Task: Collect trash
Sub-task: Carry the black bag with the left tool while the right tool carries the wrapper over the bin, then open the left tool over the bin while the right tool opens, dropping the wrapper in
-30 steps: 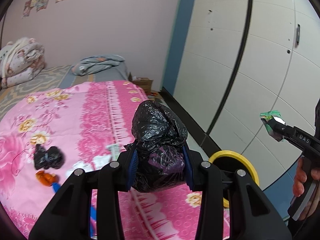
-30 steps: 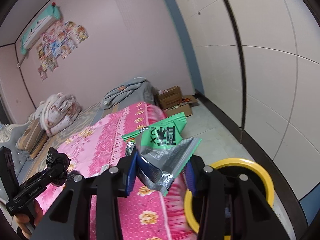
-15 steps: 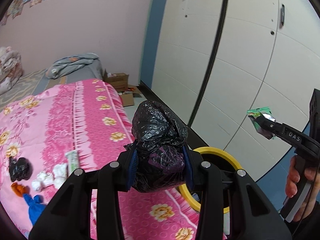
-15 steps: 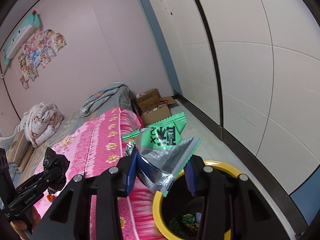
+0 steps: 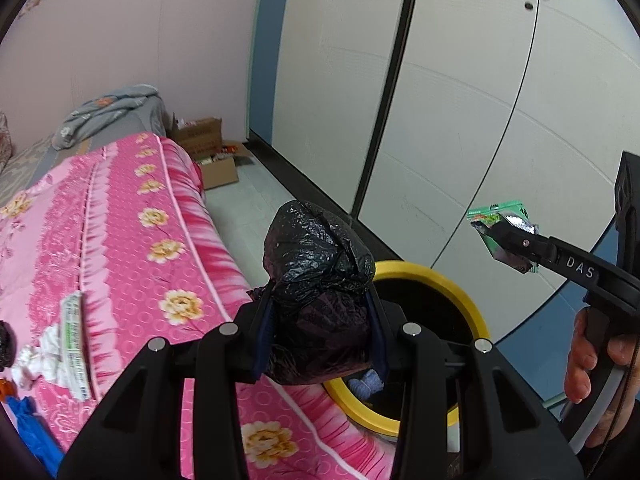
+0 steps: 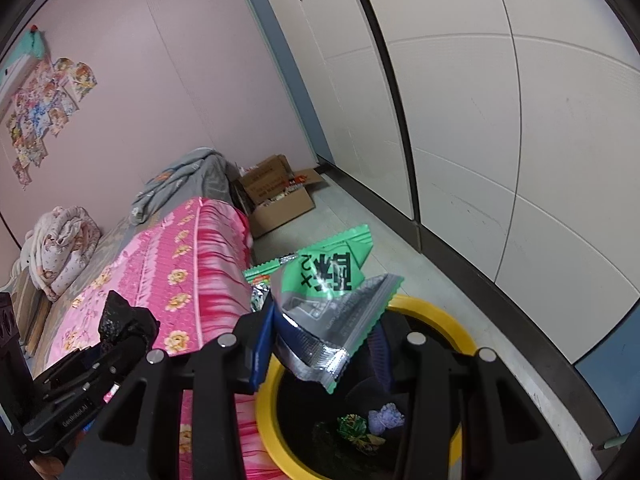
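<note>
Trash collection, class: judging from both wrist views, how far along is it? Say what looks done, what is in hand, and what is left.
Done: a few scraps already lie inside the yellow-rimmed bin. In hand: the left gripper clamps a black bag bundle, and the right gripper holds a green snack wrapper over the bin; neither is dropped. Left: a paper packet, white tissues and a blue scrap on the pink bedspread.

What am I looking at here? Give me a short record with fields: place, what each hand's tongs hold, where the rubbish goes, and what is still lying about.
place: bedroom, beside a bed with a pink flowered blanket
left tongs: shut on a black plastic bag
right tongs: shut on a green snack wrapper
bin: yellow rim, black inside, on the floor by the bed, below both tongs
in the bin: a few scraps
still on the blanket: white tissue, a paper strip, a blue scrap
</note>
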The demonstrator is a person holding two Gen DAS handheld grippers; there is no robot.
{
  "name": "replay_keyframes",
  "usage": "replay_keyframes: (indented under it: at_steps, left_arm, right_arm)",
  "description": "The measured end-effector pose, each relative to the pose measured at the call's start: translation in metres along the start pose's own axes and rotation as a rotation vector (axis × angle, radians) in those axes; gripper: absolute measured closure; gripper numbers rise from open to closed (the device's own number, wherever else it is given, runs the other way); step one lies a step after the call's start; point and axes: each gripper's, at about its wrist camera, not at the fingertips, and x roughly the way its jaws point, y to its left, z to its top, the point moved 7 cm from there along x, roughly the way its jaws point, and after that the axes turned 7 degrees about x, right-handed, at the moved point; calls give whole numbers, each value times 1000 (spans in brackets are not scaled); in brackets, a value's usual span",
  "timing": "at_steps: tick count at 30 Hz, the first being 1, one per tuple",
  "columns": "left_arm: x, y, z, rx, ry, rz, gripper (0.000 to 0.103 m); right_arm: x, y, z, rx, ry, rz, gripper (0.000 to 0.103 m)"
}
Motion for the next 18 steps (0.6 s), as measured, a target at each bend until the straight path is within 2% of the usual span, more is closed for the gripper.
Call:
replay_keyframes:
  at_steps: [18]
  left_arm:
    - [68,-37,-38,26,118,-62,65]
  right_arm:
    - [51,-54,-30,104,104,-70,64]
